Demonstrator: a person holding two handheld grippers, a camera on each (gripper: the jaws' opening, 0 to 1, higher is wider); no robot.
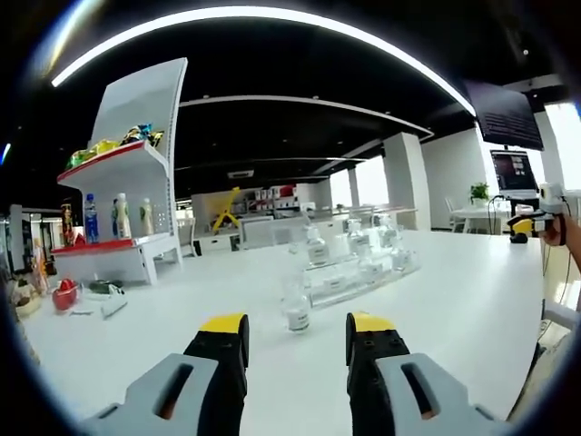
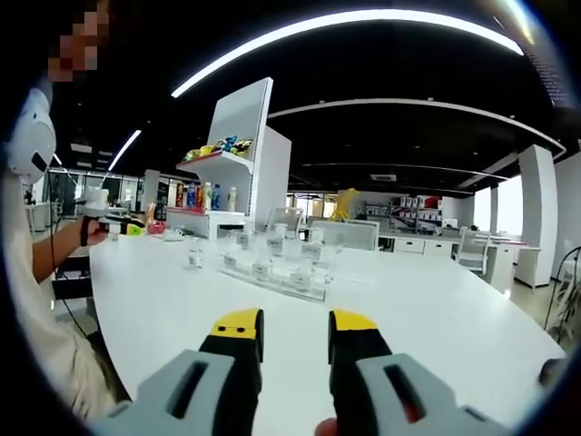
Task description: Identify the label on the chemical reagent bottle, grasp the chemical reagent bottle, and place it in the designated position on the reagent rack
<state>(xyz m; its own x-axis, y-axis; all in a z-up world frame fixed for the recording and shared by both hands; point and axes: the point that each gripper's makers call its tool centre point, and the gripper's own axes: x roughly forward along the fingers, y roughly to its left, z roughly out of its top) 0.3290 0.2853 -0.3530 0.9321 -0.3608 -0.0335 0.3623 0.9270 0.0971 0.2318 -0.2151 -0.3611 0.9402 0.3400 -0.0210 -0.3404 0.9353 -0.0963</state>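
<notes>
Bright strip lights arc over a big open room, and we work at a long white table [image 1: 454, 300] that runs away toward desks and pillars. Our landmark is the clear tiered reagent rack [image 1: 363, 272], lying out on the table well beyond both tools and already carrying several small clear bottles with white labels. On its near side, apart from it, stands a lone small clear glass reagent bottle with a white label [image 1: 297, 314]; in the right gripper view the same bottle [image 2: 195, 258] sits to the left of the rack [image 2: 272, 272]. Behind the rack, off to one side, rises a white display shelf with red ledges [image 1: 127, 209] holding drink bottles and snack packs. Our left gripper [image 1: 297, 336] hovers above the table with its yellow-tipped jaws parted and nothing between them, lined up roughly on the lone bottle but not yet near it. Our right gripper [image 2: 296, 331] hangs likewise, jaws apart and empty, well short of the rack. The label is too small for us to read at this range, so we judge the step in hand is the approach: we should bring the left gripper in low and level, pause close enough to read the label, then centre the bottle between the jaws and close on its body below the neck, keeping it upright and clear of the rack's front edge.
</notes>
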